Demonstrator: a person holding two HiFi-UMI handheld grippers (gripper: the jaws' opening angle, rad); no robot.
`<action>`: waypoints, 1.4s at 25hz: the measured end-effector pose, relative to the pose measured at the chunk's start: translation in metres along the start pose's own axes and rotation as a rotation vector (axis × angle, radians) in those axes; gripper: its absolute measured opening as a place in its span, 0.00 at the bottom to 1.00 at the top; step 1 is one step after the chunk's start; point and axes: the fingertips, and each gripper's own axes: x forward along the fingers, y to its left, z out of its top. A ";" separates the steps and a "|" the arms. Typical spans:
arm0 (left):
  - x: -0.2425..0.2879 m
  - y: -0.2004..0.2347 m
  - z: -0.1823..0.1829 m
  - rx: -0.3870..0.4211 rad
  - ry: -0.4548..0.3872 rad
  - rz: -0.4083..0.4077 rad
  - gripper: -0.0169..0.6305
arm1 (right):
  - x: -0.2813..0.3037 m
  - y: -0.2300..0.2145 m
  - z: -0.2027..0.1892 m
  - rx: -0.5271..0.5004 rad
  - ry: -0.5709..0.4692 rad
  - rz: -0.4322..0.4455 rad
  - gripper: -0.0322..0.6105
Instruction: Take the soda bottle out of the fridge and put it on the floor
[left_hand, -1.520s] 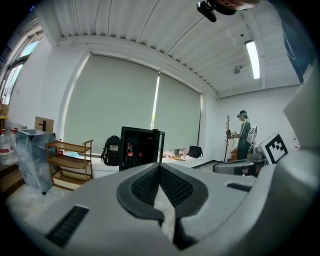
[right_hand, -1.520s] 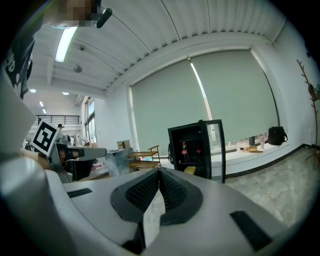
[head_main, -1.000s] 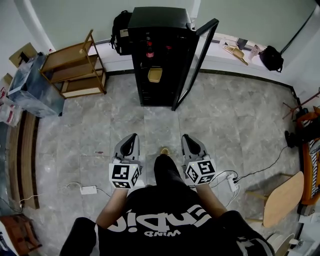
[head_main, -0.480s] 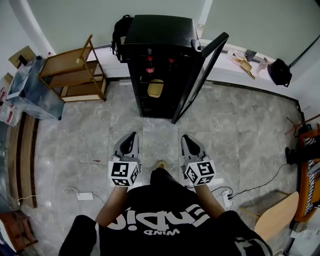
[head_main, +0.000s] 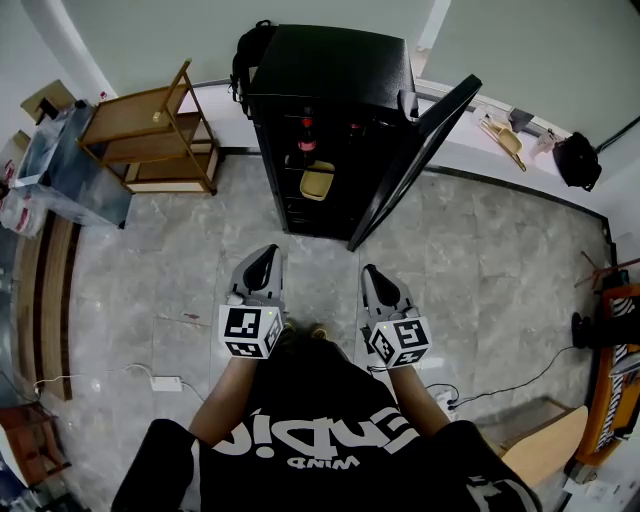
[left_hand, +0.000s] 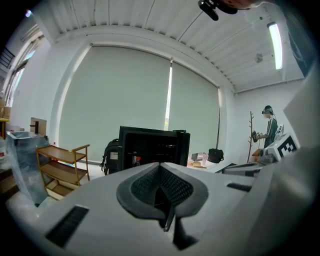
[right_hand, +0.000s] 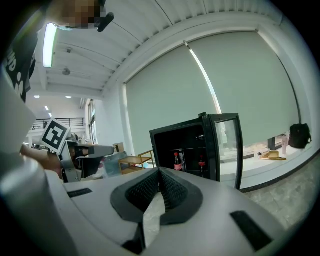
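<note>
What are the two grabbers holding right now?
Nothing. The left gripper and right gripper have their fingers closed together and empty; the soda bottle stands inside the open fridge.

Black T-shirt (head_main: 330, 455) with white lettering; 2 grey hand-held grippers (head_main: 264, 254) (head_main: 370, 272) bear black-and-white marker cubes (head_main: 248, 332) (head_main: 401, 342).

Soda bottle (head_main: 307, 138) — too small for detail
</note>
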 end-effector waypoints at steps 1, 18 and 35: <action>0.005 0.002 0.002 0.006 0.001 -0.002 0.04 | 0.004 -0.002 0.000 0.005 0.002 -0.003 0.09; 0.106 0.058 0.008 0.045 0.011 -0.123 0.04 | 0.081 -0.031 0.012 0.029 -0.010 -0.122 0.09; 0.153 0.064 -0.045 0.036 0.002 -0.050 0.06 | 0.118 -0.058 -0.018 0.011 -0.031 -0.107 0.09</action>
